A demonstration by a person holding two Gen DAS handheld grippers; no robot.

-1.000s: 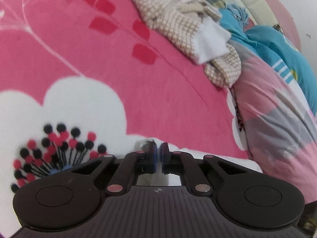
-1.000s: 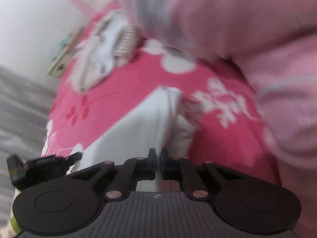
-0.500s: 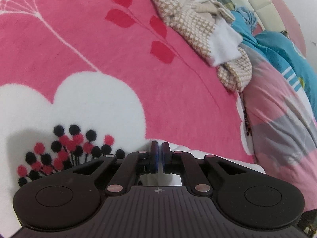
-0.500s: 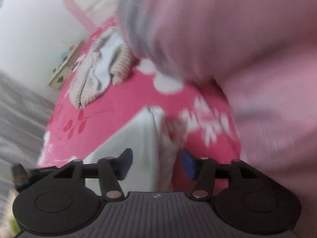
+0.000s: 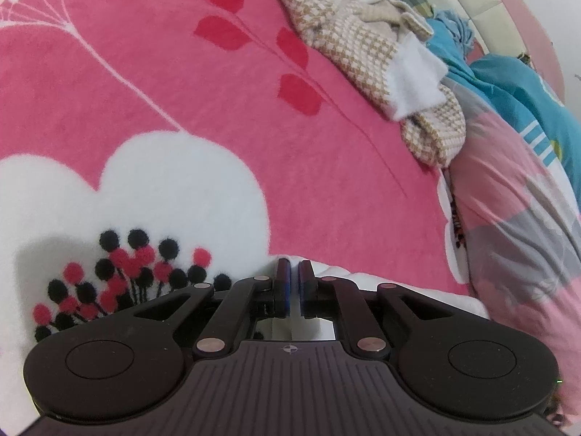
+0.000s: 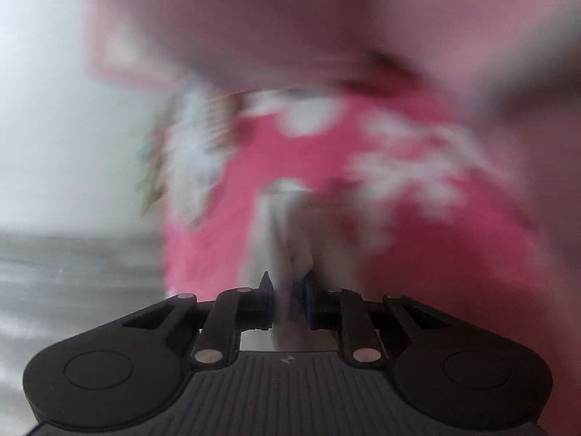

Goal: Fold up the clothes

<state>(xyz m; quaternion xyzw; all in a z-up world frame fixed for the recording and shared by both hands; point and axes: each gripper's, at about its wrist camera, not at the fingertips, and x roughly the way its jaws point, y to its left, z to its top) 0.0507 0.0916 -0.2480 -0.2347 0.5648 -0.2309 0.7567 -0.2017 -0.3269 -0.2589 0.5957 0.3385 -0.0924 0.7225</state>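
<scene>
A: Where is the white garment [image 5: 399,287] right now?

B: Spread on the pink flowered blanket [image 5: 218,91], low in both views. In the left view its edge sits right under the left gripper [image 5: 293,283], and it runs off to the right behind the tool.

A: Does the left gripper have it?

B: Its jaws stand nearly together with only a slit between them. The white edge lies just at the tips, but I cannot tell whether any cloth is actually pinched.

A: And the right gripper [image 6: 288,290]?

B: That view is badly blurred. Its jaws are closing, narrow already, with a ridge of the white garment [image 6: 287,225] standing up between them. I judge the pads are not yet pressing on it.

A: Which way does the cloth run from there?

B: Straight ahead, away from the tips, its long line following the fingers. So the right hand is the one better placed to carry a fold; the checked sweater [image 5: 363,36] lies well apart
</scene>
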